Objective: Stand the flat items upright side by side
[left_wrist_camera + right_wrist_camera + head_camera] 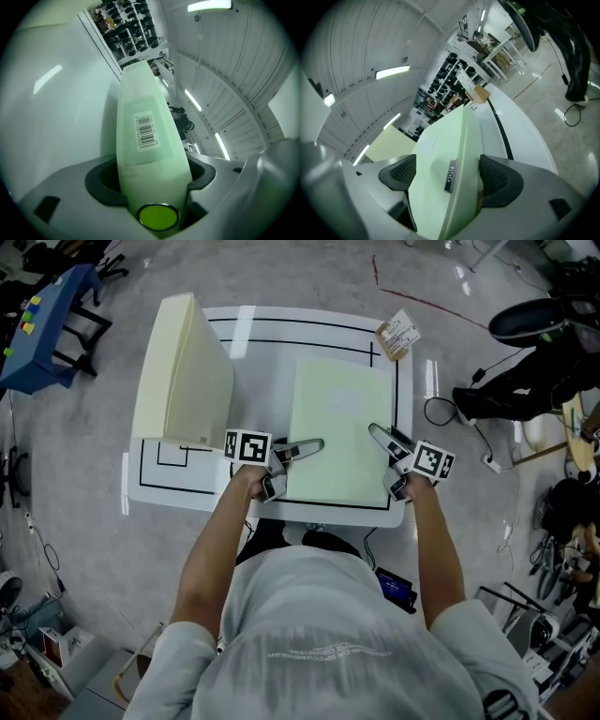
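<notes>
A pale green file folder (342,423) is over the middle of the white table (239,324), its broad face toward me. Both grippers hold it at its near edge. My left gripper (305,448) is at the near left corner. In the left gripper view the folder's spine (147,145), with a barcode label and a round green finger hole (158,217), fills the space between the pads. My right gripper (380,435) is shut on the near right corner; the folder (440,159) with its small metal tag sits between the pads there. A cream folder (183,371) stands upright at the table's left.
Black tape lines mark the tabletop. A tagged card (397,334) lies at the far right corner. A blue stand (47,329) is on the floor to the left. Dark bags and cables (525,371) lie to the right. Racks of equipment (129,23) stand beyond the table.
</notes>
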Demonstrator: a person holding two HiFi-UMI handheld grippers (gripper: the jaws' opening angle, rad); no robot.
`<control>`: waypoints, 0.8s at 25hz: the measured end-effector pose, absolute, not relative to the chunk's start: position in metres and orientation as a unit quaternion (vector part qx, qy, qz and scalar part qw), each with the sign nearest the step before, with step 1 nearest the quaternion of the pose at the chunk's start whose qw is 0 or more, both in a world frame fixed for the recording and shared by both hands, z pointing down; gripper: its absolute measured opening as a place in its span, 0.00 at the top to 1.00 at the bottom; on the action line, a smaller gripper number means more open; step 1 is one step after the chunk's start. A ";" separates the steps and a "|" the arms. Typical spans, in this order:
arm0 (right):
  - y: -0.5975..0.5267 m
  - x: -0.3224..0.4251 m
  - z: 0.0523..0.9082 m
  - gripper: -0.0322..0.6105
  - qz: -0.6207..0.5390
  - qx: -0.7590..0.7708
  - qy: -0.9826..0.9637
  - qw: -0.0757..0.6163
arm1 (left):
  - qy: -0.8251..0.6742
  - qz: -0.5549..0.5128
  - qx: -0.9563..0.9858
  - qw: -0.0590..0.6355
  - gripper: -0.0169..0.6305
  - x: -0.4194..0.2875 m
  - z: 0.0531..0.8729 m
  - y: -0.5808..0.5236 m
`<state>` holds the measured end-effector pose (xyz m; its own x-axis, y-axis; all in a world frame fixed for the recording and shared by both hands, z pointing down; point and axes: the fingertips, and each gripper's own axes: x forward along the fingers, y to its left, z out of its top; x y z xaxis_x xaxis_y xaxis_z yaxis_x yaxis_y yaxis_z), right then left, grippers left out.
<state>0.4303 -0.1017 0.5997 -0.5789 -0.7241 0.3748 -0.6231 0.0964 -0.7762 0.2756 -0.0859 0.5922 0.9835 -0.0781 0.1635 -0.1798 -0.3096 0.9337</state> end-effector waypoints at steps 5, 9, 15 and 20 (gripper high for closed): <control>-0.097 0.430 0.599 0.26 -0.515 -0.418 0.747 0.038 | -0.065 0.036 0.856 0.512 0.48 0.271 0.582 -0.075; -0.094 0.407 0.586 0.26 -0.545 -0.342 0.761 0.084 | -0.059 0.026 0.874 0.482 0.48 0.269 0.578 -0.069; -0.061 0.374 0.576 0.26 -0.549 -0.179 0.815 0.041 | -0.019 0.042 0.884 0.466 0.48 0.274 0.574 -0.054; -0.065 0.379 0.575 0.39 -0.597 -0.168 0.778 0.097 | -0.026 0.066 0.872 0.484 0.45 0.280 0.581 -0.053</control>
